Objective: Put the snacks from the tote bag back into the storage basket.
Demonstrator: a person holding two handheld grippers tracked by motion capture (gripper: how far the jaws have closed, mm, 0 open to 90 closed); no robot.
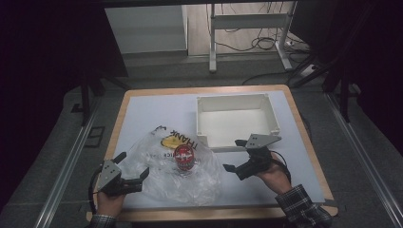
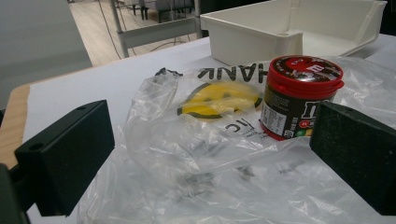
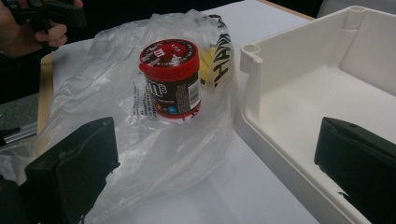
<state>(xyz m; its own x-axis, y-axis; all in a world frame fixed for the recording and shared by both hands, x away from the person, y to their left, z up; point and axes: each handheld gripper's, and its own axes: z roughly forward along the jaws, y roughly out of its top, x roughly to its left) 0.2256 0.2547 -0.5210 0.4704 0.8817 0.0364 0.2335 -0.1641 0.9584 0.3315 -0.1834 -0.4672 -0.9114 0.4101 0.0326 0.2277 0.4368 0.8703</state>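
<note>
standing on one bag [image 1: 157, 171]: one jar [image 1: 185, 157]

One red-lidded candy jar [image 1: 184, 157], standing at table centre | one clear plastic bag [image 1: 199, 178], lying under the jar | one white bin [image 1: 236, 100], far right | two hand-held grippers: left gripper [image 1: 133, 165] near left, right gripper [image 1: 234, 154] near right
</note>
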